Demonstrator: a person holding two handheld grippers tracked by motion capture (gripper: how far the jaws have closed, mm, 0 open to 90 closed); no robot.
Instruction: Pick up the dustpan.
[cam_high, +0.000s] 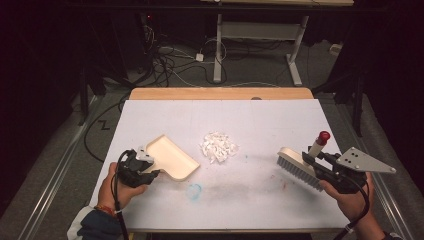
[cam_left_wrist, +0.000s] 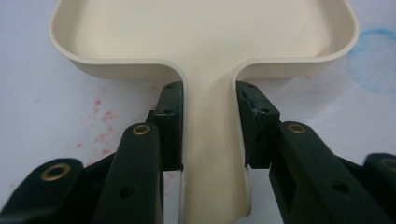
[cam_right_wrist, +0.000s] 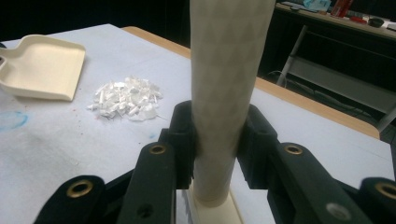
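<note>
- Two grippers, both gripping tools over white surface (cam_high: 260, 120).
- Left gripper (cam_high: 142, 167): jaws pinching dustpan (cam_high: 172, 157) by handle, pan mouth toward 2 o'clock.
- Right gripper (cam_high: 320, 167): jaws clamped on brush (cam_high: 299, 165) handle.
- White scraps (cam_high: 218, 146) piled between them, at 1 o'clock from dustpan, apart from both.

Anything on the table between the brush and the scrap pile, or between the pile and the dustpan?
Nothing visible. Bare white table separates the brush from the scrap pile, and the pile from the dustpan. Each is already clamped: brush in the right tool, dustpan in the left tool.
</note>
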